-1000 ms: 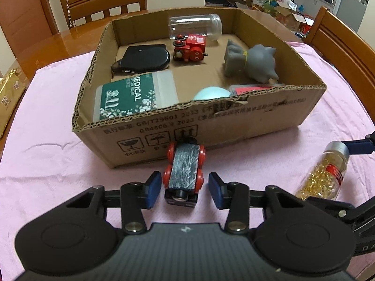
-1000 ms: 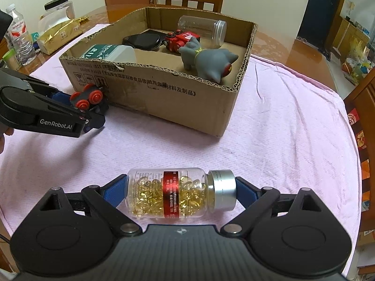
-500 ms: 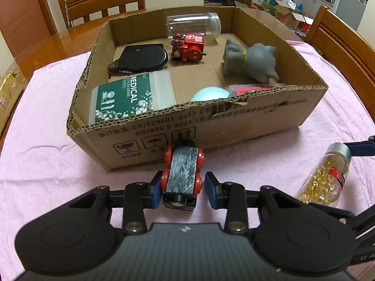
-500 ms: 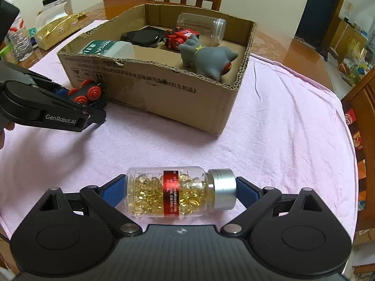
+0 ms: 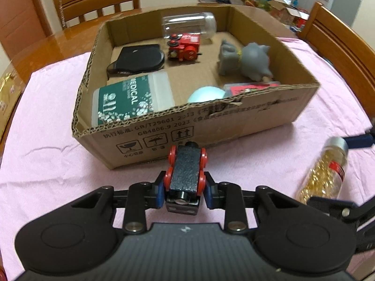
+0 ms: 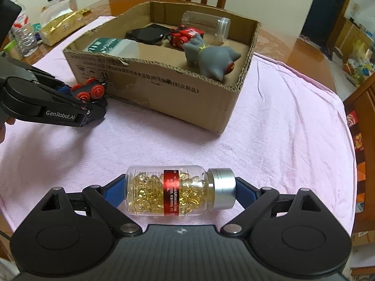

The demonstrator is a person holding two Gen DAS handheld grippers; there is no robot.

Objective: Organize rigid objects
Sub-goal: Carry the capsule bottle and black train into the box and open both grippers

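Observation:
My left gripper (image 5: 184,189) is shut on a black toy train car with red wheels (image 5: 186,169), held in front of the cardboard box (image 5: 234,121); the car also shows in the right wrist view (image 6: 90,89). My right gripper (image 6: 180,193) is shut on a clear bottle of golden capsules with a silver cap (image 6: 168,193), gripped end to end just above the pink cloth; it also shows in the left wrist view (image 5: 325,171).
The box holds a green medical pack (image 5: 126,100), a black case (image 5: 138,58), a red toy engine (image 5: 185,46), a clear jar (image 5: 189,23), a grey cat toy (image 5: 248,61) and a pale ball (image 5: 206,93). Wooden chairs (image 5: 93,2) surround the table. Bottles and packets (image 6: 58,21) stand at the far left.
My left gripper closed on the train car and lifted it slightly toward the box. My right gripper keeps hold of the capsule bottle and has risen a little.

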